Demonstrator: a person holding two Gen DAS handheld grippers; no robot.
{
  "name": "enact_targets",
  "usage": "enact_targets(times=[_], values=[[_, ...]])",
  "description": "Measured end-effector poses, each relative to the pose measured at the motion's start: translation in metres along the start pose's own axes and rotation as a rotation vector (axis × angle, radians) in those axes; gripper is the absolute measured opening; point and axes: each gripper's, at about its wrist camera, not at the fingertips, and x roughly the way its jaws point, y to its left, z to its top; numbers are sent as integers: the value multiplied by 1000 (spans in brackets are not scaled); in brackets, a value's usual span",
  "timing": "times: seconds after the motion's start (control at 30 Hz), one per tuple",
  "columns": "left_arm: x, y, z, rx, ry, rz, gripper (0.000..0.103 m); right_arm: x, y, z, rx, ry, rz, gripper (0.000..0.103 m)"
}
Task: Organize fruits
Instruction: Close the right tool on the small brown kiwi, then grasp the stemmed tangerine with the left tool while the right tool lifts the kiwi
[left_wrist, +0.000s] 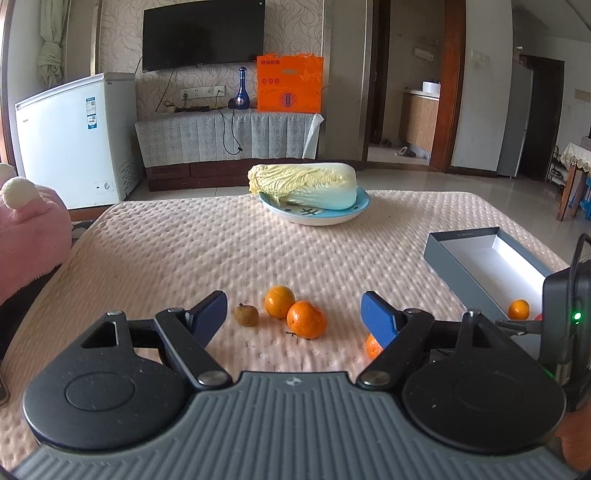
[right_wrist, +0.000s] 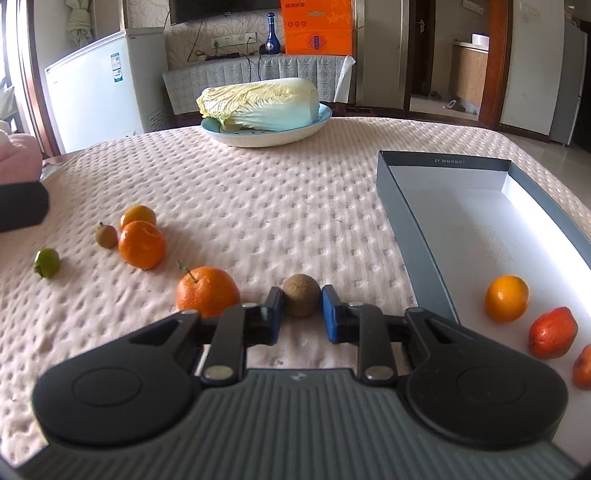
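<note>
My right gripper (right_wrist: 301, 304) is shut on a small brown round fruit (right_wrist: 301, 295) that rests on the pink textured table cover, its blue pads pressed against both sides. An orange with a stem (right_wrist: 208, 291) lies just to its left. My left gripper (left_wrist: 293, 302) hovers open and holds nothing. Ahead of its fingers lie a small brown fruit (left_wrist: 246, 315) and two oranges (left_wrist: 279, 301) (left_wrist: 306, 319). Another orange (left_wrist: 373, 347) is partly hidden behind its right finger. The grey box (right_wrist: 406, 221) with a white inside holds an orange (right_wrist: 506, 298) and two red-orange fruits (right_wrist: 552, 332) (right_wrist: 583, 367).
A Chinese cabbage (right_wrist: 258, 105) lies on a blue-rimmed plate (right_wrist: 266, 138) at the far side of the table. A small green fruit (right_wrist: 47, 262) sits at the left. A pink plush item (left_wrist: 29, 221) is beside the table's left edge. A white freezer and a TV cabinet stand beyond.
</note>
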Motion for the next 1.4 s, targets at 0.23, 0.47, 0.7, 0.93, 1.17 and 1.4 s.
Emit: enact_targets(times=[0.23,0.47,0.7,0.93,1.17,1.4], values=[[19,-18,-4,14,58,-22,83,-16,-5,-5,-18,42,40,26],[48,-47,-12,29,128,-47,83,-33,-10,-14,-85,78,99,26],[77,-71,-24,43,196,-29,83,-42,-19,-19,-103,98,127,26],[99,-82,-35,44,241,-7,82,-50,-22,-21,-137,91,151,26],[99,-87,-35,50,206,-26,59,-50,-24,-20,-127,91,159,26],[96,-80,-31,21,217,-64,43,-50,-23,-19,-109,86,166,26]])
